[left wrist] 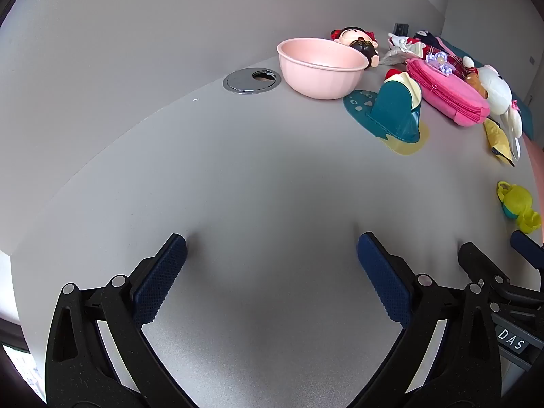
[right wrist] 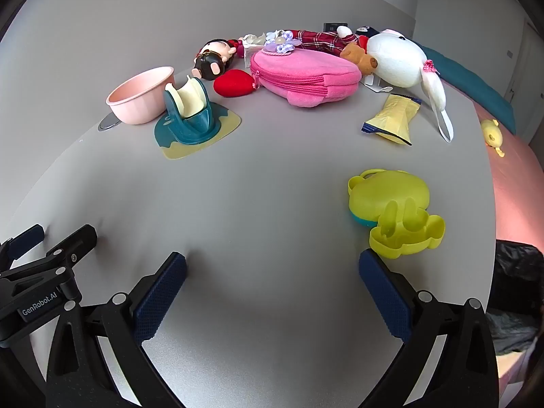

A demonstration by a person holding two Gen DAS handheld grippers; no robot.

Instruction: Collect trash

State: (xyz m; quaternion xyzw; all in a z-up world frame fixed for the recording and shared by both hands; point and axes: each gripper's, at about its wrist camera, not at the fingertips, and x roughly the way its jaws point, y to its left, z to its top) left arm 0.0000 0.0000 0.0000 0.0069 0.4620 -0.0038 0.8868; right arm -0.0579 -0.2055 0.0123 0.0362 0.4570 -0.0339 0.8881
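A crumpled yellow snack wrapper (right wrist: 392, 119) lies on the grey table (right wrist: 265, 204) at the far right; it also shows in the left wrist view (left wrist: 499, 140). A crumpled white paper scrap (right wrist: 253, 41) lies at the back behind the pink pouch (right wrist: 302, 76). A black trash bag (right wrist: 516, 292) hangs beyond the table's right edge. My left gripper (left wrist: 272, 248) is open and empty over bare table. My right gripper (right wrist: 272, 261) is open and empty, just left of a yellow-green toy case (right wrist: 394, 209).
A pink bowl (left wrist: 319, 68), a teal holder on a mat (left wrist: 396, 115), a cable grommet (left wrist: 251, 80), a doll (right wrist: 214, 57), a red heart (right wrist: 234, 83) and a white plush (right wrist: 397, 57) crowd the far side. A pink bed (right wrist: 510, 170) lies to the right.
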